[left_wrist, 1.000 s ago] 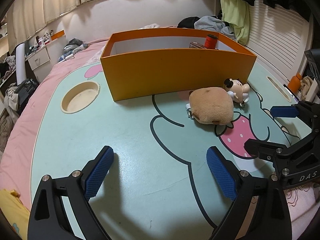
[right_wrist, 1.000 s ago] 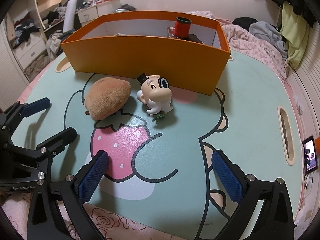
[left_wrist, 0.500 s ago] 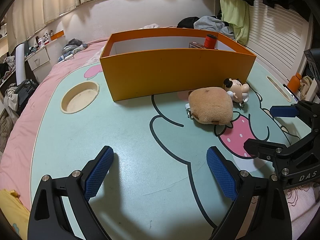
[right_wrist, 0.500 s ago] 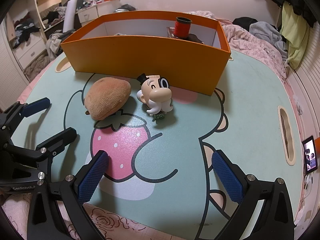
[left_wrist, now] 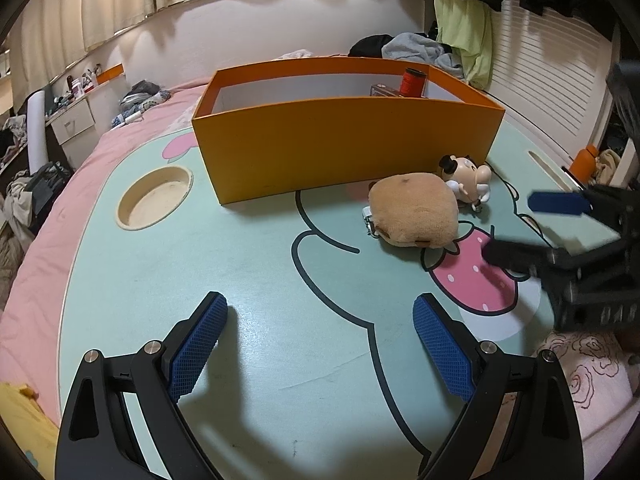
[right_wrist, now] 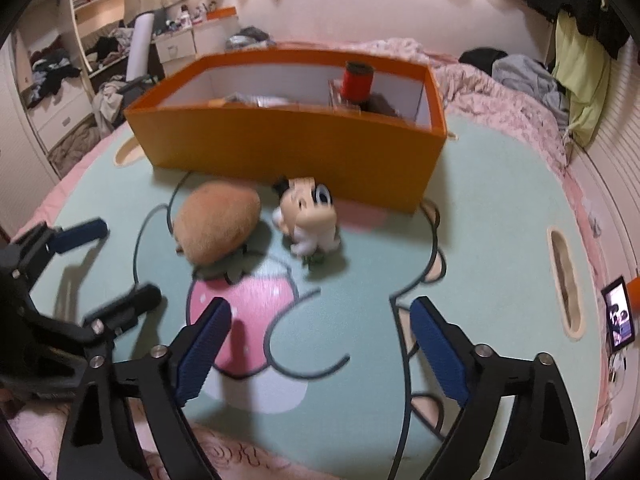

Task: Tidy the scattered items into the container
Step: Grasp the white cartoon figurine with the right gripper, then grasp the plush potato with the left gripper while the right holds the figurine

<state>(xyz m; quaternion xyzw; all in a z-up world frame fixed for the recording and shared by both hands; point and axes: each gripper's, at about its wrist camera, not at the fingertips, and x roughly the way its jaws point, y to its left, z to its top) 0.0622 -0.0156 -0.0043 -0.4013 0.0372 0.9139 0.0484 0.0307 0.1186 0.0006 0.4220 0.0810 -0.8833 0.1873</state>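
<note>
Right gripper [right_wrist: 320,344] advanced, fingers closing empty; orange box [right_wrist: 288,148] holds red spool [right_wrist: 357,82].

Two wrist cameras look slanting down across a tabletop toward an orange box [left_wrist: 344,152] [right_wrist: 288,148]. One views its left front, the other its right front. Both share the box.

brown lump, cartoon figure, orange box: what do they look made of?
Brown lump: looks like plush fabric, matte, fuzzy nap, rounded sagging shape.
Cartoon figure: likely hard plastic or vinyl, smooth with a slight sheen and crisp painted features.
Orange box: seems cardboard or paperboard, matte orange outside, white inside, thin straight walls with sharp folded corners.
</note>
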